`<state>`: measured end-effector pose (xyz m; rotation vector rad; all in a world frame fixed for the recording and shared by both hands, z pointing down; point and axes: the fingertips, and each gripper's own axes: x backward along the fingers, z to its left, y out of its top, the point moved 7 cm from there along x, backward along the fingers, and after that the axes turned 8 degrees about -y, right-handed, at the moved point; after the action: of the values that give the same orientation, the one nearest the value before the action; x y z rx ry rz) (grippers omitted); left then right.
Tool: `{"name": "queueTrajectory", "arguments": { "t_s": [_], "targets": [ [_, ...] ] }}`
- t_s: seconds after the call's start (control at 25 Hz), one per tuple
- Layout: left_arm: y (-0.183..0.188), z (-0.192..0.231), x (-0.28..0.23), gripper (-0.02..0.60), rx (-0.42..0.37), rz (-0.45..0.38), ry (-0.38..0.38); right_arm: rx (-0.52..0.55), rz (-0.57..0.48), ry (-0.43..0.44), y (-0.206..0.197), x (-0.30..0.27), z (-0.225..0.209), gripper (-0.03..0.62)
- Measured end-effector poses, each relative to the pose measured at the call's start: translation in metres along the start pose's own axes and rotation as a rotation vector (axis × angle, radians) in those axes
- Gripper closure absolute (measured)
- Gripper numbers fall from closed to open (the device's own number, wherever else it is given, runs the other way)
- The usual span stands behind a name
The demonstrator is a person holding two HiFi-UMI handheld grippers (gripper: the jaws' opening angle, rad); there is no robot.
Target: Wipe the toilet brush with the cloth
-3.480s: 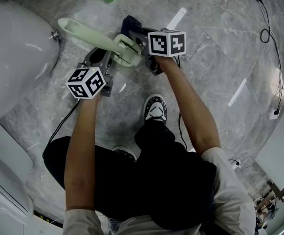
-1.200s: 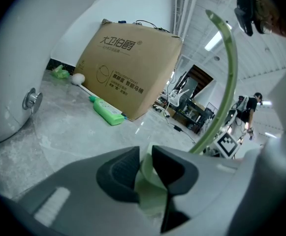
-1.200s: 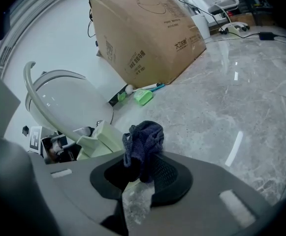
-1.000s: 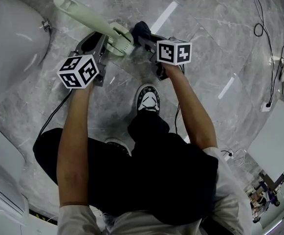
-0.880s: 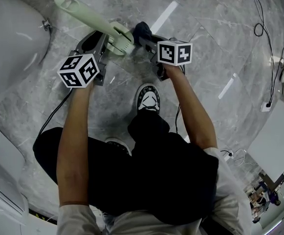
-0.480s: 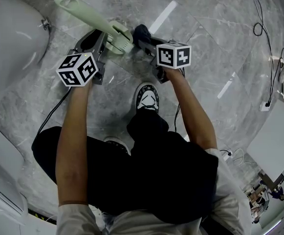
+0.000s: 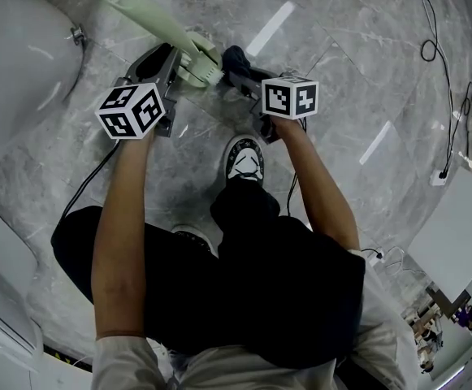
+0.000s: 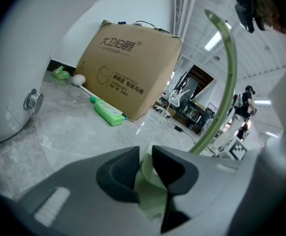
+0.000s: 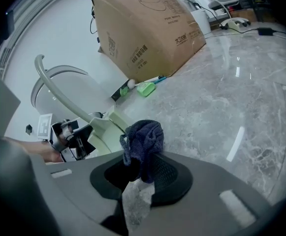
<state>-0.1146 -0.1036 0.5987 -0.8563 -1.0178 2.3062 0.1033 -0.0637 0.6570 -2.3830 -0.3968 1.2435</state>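
Marble floor right of the toilet: the toilet brush hangs above it. Left gripper clamps its wide end; the plastic likely stiff, light, slick. Right gripper pinches the soft cloth beside the brush.

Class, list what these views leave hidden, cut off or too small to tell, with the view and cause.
- Whether cloth touches brush: too small in the head view; in the right gripper view the cloth overlaps the brush.
- The toilet: cut off by the head view's left edge.
- Brush's held end: hidden by the left gripper in the left gripper view.
- Distant person: too small in the left gripper view.
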Motion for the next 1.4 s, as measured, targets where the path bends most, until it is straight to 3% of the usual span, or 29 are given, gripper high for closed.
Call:
{"name": "queueTrajectory", "arguments": {
  "t_s": [1.04, 1.4],
  "targets": [
    [-0.001, 0.0, 0.004, 0.581, 0.024, -0.007, -0.006, -0.62, 0.043, 0.189, -0.058, -0.002, 0.025, 0.51],
    [-0.001, 0.0, 0.004, 0.581, 0.029, -0.007, -0.002, -0.922, 0.026, 0.249, -0.075, -0.004, 0.037, 0.51]
  ]
}}
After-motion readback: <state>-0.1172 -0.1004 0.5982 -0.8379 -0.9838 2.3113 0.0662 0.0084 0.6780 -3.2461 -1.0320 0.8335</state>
